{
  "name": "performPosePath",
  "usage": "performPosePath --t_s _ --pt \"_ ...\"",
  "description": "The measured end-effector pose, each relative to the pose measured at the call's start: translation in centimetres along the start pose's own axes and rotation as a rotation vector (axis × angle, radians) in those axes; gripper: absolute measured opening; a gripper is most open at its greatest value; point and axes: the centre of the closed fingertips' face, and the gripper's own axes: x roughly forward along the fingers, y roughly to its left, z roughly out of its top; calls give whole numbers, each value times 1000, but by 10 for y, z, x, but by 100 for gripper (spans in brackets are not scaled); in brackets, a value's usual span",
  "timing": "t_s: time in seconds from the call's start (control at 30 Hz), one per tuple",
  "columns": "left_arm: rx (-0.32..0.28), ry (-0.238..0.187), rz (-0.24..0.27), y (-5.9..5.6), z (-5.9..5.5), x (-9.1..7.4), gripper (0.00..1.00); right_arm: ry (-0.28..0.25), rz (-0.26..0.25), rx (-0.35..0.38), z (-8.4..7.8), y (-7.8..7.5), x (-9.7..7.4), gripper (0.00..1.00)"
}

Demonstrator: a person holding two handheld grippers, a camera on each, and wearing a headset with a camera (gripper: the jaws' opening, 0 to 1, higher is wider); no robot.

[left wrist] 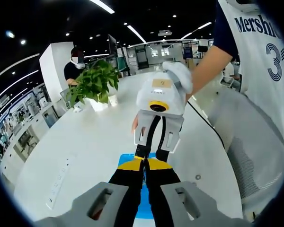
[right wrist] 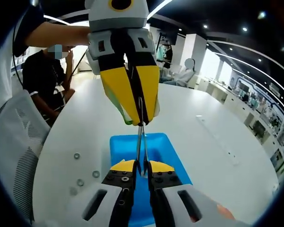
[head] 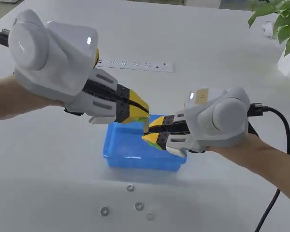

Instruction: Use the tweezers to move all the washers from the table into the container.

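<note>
1. "Mershi" and "31" can be read on a person's shirt (left wrist: 260,56).
2. The tweezers (right wrist: 140,142) are pinched tight at one end by the left gripper (right wrist: 141,120) and at the other by the right gripper (right wrist: 142,166).
3. Their thin arms are kept close together, above the blue container (right wrist: 168,151).
4. Four washers (head: 130,187) are seen on the table (head: 48,183), near the container.

The container (head: 135,154) sits mid-table (head: 48,183); four washers (head: 139,206) lie on the table in front of it, on the person's side, apart from its wall; a power strip (head: 135,64) lies behind it, well back; a plant (head: 282,24) stands at the far right; the left gripper (head: 146,110) reaches in from the left and the right gripper (head: 147,131) from the right, tips nearly meeting above the container; the tweezers (right wrist: 141,142) run between them, clamped in both sets of jaws.
</note>
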Motion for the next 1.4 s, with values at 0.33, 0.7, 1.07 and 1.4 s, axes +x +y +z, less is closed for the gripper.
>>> performPosePath --t_s 0.33,0.7,1.07,1.4 --pt "-36 14 -16 4 -15 15 5 32 -1 39 -19 -5 10 11" --pt "-58 40 -33 3 -28 25 5 59 4 69 -34 -3 17 11" --pt "-89 38 -37 3 -33 30 5 73 -19 106 -41 -5 18 12" --pt "-66 38 -32 -1 -25 27 5 66 -32 94 -35 -4 13 12"
